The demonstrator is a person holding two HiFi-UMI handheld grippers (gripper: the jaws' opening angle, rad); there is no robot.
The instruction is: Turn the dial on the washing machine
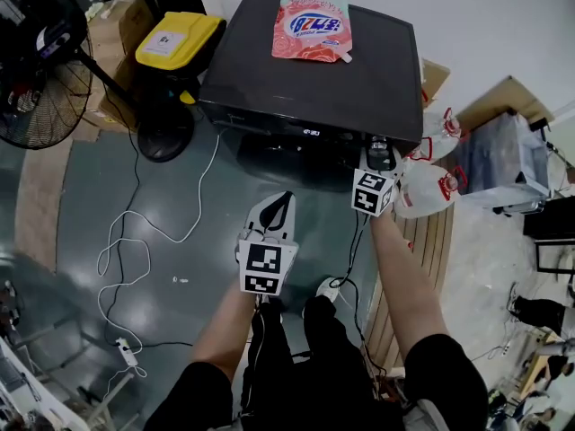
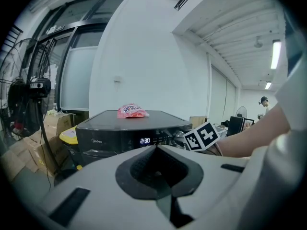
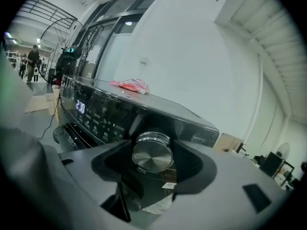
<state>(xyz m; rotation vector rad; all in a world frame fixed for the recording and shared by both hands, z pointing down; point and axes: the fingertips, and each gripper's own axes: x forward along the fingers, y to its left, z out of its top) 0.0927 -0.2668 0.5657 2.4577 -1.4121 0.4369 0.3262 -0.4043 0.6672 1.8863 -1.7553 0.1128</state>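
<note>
Right gripper view. Shows the dial, a round brushed-metal knob, dead ahead on the dark front panel of the washing machine, to the right of the lit display. Finds the right gripper closed about that knob, one dark pad against each side of the rim, with no gap discernible. Puts the knob's axis straight out of the panel, in line with the jaws and face-on to the camera. Judges a roll of the wrist about that line sufficient for the turn, with no reach or re-aim needed.

Left gripper view. Shows the left gripper with jaws together and nothing between them. Looks at the machine from well back, the panel beyond the jaw tips and apart from them. Catches the marker cube of the other gripper off to the right, up against the panel. Records a pink pouch lying on the lid.

Head view. Places the right gripper at the front right corner of the machine, against the panel. Places the left gripper low and near centre, well short of the front. Confirms the right hand as the nearer, on the task's thing. Flags one risk: slipping of the pads on smooth metal under a loose grip.
</note>
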